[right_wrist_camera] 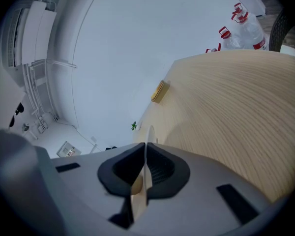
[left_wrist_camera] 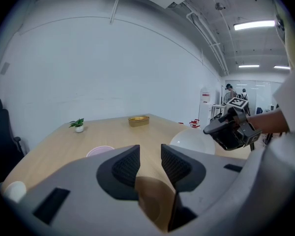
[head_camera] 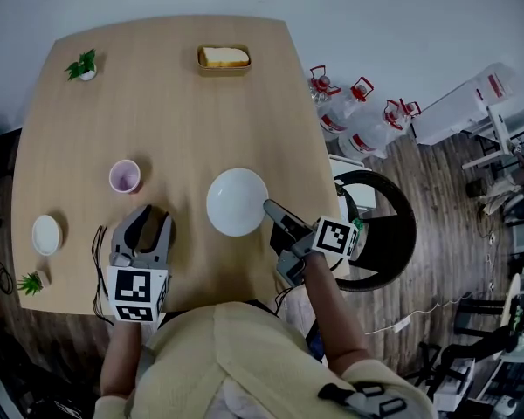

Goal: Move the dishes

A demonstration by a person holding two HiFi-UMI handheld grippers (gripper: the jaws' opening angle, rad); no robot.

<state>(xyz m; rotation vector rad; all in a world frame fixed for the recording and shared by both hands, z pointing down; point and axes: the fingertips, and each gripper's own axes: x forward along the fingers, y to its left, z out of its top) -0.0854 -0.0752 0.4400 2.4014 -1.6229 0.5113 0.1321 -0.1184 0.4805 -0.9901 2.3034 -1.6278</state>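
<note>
The bowl sits at the tip of the right claw, whose jaws are clenched on the bowl's near rim. The thin white edge runs straight between the pads in the right gripper view. Whether the bowl's base rests on the table or hangs just above it, I cannot tell.

The left claw is released. Its jaws stand apart with only bare wood between them, and it hovers beside the bowl, apart from it. A pink cup stands just ahead of that claw. A small dish lies out to its far side, near the table edge. A tray with bread is well ahead of both claws.

The step in hand looks like carrying the bowl by a one-sided pinch. To do it well, keep the clench firm and hold the wrist steady so the far rim does not sag. Travel low and slowly, and steer clear of the cup. The pinch is thin and off-centre, so a quick swing could twist the bowl out. The free claw is best kept out of the way, ready for the cup or dish.
</note>
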